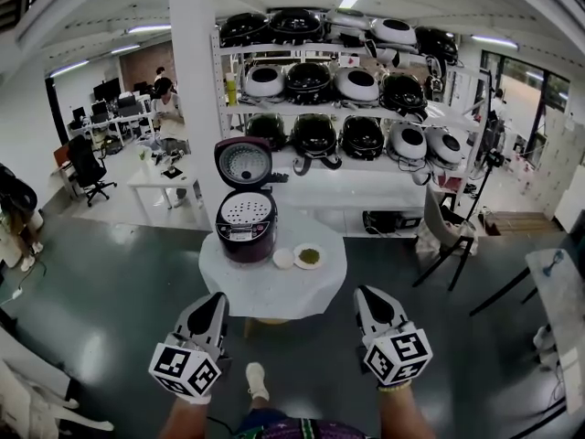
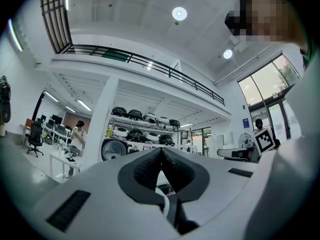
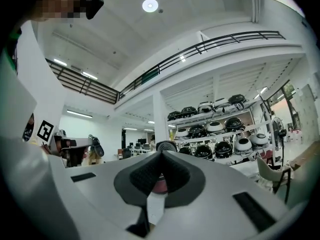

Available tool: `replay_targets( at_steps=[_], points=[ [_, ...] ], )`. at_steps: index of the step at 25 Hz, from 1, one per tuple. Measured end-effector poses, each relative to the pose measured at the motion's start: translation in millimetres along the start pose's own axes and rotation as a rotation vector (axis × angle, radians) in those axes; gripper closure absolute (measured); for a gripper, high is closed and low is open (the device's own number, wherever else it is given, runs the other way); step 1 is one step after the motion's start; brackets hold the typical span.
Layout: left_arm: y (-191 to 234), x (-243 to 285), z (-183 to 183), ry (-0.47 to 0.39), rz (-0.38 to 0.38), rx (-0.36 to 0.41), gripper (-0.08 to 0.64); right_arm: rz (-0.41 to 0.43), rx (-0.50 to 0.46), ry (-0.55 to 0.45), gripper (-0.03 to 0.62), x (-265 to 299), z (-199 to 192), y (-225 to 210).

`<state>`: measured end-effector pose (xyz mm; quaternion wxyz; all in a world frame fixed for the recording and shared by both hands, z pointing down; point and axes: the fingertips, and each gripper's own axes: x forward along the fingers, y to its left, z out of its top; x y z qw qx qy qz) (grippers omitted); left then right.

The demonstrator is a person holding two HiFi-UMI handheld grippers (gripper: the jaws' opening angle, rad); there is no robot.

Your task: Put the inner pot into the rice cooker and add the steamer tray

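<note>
A dark maroon rice cooker (image 1: 245,231) stands upright just above the middle of the head view, on the far left part of a round white table (image 1: 265,293). Its round lid (image 1: 243,163) is swung open and stands on edge at the far side, with its inner face turned toward the person. A white perforated steamer tray (image 1: 244,211) lies flat in the cooker's mouth, which faces the ceiling. The tray is round, so it has no long axis. Whatever sits beneath it is hidden.

The left claw (image 1: 213,306) and the right claw (image 1: 369,300) are at the bottom of the frame, on the near side of the table and well apart from the cooker. Both point toward it. Each claw's own view shows its ribbed pads pressed together, clenched on nothing: left (image 2: 161,156), right (image 3: 160,159).

A small white dish (image 1: 283,259) and a white plate holding something green (image 1: 309,256) sit just right of the cooker. White shelving stacked with more rice cookers (image 1: 347,90) fills the upper middle.
</note>
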<state>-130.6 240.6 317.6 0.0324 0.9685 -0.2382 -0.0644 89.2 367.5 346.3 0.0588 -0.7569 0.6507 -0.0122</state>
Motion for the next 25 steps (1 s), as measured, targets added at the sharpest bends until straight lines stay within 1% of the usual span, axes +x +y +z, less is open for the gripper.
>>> replay_targets(
  at_steps=[7,11,17,25],
  points=[
    [-0.1,-9.6,0.3,-0.003,0.008,0.001,0.538,0.008,-0.014,0.015,0.588,-0.5,1.0,7.0],
    [7.1,-17.2,-1.7,0.000,0.027,-0.004,0.538,0.015,-0.006,0.018,0.588,2.5,-0.4,10.8],
    [10.8,-16.3,-1.5,0.006,0.036,-0.008,0.538,0.023,-0.009,0.034,0.588,7.0,-3.0,10.4],
    [11.3,-16.3,-3.8,0.010,0.041,0.008,0.538,0.022,-0.015,0.033,0.588,8.5,-3.0,9.1]
  ],
)
